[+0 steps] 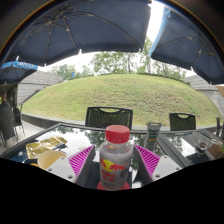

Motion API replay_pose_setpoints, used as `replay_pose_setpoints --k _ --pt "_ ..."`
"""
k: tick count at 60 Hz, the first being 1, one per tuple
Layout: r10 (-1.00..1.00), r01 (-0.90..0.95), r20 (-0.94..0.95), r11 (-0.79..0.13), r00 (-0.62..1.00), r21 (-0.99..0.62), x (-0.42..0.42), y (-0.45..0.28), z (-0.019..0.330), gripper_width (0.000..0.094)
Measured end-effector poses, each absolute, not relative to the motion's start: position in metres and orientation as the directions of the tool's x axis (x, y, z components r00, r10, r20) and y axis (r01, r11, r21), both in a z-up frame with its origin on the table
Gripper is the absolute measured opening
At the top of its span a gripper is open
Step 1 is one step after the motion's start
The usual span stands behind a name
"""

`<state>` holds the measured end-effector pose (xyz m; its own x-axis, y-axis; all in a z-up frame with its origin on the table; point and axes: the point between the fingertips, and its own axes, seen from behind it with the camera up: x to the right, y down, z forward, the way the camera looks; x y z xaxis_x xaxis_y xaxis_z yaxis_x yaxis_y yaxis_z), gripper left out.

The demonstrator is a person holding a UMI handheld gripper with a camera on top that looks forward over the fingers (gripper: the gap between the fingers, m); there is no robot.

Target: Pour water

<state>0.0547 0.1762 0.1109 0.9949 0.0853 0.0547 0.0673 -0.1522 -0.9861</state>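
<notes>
A clear plastic bottle point(116, 162) with a red cap and a red and yellow label stands upright between my fingers. Both pink pads, left point(83, 158) and right point(147, 158), press against its sides, so my gripper point(116, 170) is shut on it. Its base is hidden below the fingers. A dark cup point(153, 130) stands on the glass table point(70, 135) beyond the bottle, a little to the right.
Yellow and white packets point(45, 152) lie on the table to the left. Small objects point(213, 148) sit at the right. Dark chairs point(108, 117) stand at the table's far side, with a grass mound behind and blue umbrellas point(90, 25) overhead.
</notes>
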Motion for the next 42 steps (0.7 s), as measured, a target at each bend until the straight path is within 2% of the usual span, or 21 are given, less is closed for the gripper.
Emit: replay_pose_setpoints --k 1,9,23,42 --pt "0.089 0.066 0.053 -0.155 0.995 -0.986 0.054 0.174 0.112 0.0847" --pt "0.133 0.092 0.069 -0.180 0.989 -0.979 0.047 0.131 0.111 0.0827" --pt "0.224 0.191 0.143 -0.209 0.964 -0.959 0.020 0.016 0.097 0.0841" --pt "0.236 0.172 0.127 -0.180 0.964 -0.969 -0.005 -0.024 0.114 0.0842"
